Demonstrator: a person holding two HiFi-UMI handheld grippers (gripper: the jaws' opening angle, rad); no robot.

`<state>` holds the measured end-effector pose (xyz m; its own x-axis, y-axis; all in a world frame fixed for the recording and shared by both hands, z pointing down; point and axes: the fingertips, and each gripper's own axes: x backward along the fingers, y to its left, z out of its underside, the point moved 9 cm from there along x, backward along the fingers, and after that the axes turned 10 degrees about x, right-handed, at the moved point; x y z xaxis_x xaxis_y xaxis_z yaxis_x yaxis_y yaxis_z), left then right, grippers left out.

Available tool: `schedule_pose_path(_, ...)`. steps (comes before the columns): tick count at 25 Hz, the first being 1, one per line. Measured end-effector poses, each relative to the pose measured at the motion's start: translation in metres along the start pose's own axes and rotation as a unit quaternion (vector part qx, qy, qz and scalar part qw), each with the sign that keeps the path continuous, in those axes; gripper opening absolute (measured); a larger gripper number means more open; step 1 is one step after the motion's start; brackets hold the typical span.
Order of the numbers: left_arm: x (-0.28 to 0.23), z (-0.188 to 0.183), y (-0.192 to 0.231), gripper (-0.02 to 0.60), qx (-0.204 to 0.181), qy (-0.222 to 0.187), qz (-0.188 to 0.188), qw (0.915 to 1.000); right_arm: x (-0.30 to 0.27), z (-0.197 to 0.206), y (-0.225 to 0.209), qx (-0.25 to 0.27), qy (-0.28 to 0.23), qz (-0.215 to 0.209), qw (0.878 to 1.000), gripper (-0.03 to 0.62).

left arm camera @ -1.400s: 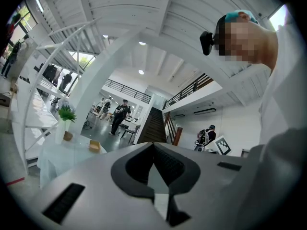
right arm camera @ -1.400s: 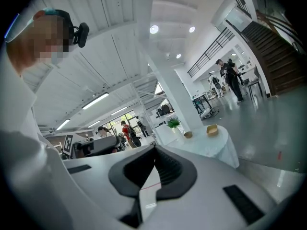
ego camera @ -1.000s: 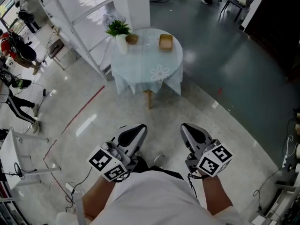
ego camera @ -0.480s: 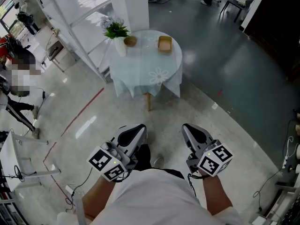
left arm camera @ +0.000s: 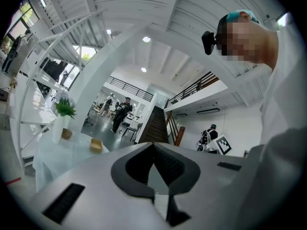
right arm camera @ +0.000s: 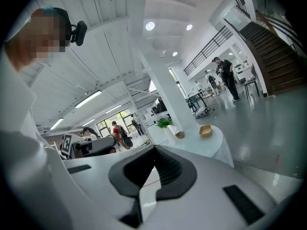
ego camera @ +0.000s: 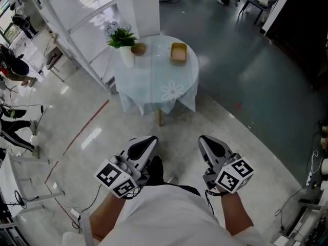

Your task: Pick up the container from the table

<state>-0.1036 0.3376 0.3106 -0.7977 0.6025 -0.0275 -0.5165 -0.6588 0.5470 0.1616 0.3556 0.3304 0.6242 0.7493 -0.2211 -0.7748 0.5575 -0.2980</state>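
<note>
Well beyond the right gripper (ego camera: 206,141), the container (ego camera: 178,53) rests on the table (ego camera: 151,73).

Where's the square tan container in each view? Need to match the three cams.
Head view: square tan container at upper middle, on the right side of the round pale-blue-clothed table.
Left gripper view: small, lower left.
Right gripper view: right of centre, at mid height.
Shared landmark: the green plant in a white vase, left of the container in all three.
</note>
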Motion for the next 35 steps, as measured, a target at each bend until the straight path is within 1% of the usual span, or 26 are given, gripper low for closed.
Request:
schedule_pose_path(9, -0.045, -0.035, 0.08, 0.021, 0.014, 0.012, -0.007, 0.9998, -0.082, -0.018, -0.039, -0.014, 0.015, 0.0, 1.0, 0.021)
schedule_pose_path(16, -0.071, -0.065, 0.141, 0.021, 0.028, 0.02, -0.016, 0.9993, -0.145, -0.035, -0.064, -0.021, 0.027, -0.003, 0.999, 0.021)
schedule_pose_path(23, -0.093, -0.099, 0.191, 0.021, 0.031, 0.027, -0.01, 0.9991, -0.202, -0.057, -0.079, -0.025, 0.031, 0.002, 0.999, 0.021)
schedule_pose_path(30, -0.105, -0.128, 0.239, 0.021, 0.037, 0.029, -0.004, 0.9989, -0.253, -0.075, -0.089, -0.023, 0.039, 0.014, 0.999, 0.021)
schedule_pose_path(35, -0.115, -0.147, 0.271, 0.021, 0.038, 0.034, 0.007, 0.9987, -0.288, -0.085, -0.095, -0.023, 0.043, 0.025, 0.998, 0.021)
